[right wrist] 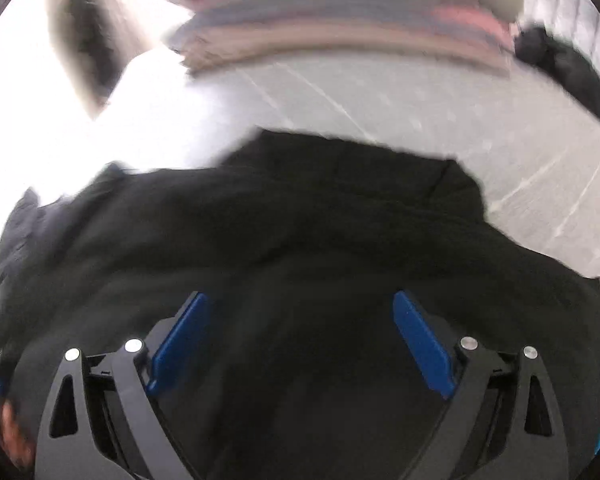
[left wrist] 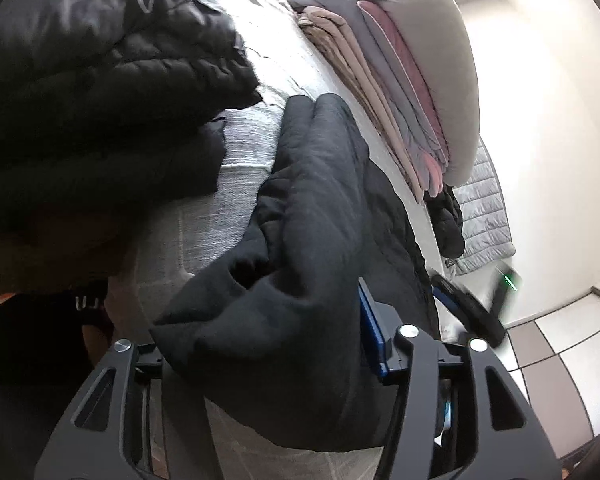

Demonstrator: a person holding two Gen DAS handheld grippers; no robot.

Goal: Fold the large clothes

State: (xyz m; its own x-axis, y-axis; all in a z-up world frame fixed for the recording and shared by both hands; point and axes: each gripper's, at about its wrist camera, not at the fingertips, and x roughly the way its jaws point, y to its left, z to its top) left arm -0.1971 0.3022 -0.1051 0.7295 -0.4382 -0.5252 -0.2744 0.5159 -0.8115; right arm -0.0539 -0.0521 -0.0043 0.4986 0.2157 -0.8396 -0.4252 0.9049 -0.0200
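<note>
The soft black fleece garment (left wrist: 300,216) lies bunched on the pale grey woven bedcover (left wrist: 235,152), near the stack of folded pink and grey clothes (left wrist: 396,92). The left gripper (left wrist: 267,344) appears clamped on its bulky fold; the right gripper (right wrist: 300,344) hovers over it, jaws wide apart, empty. This looks like mid-fold, and next the right gripper needs an edge to grasp. Only the left view shows the black quilted jacket (left wrist: 99,64).

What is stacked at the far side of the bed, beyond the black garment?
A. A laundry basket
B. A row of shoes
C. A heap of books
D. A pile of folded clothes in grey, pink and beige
D: the left wrist view shows a pile of folded clothes in grey, pink and beige layers on the bed, past the black garment.
</note>
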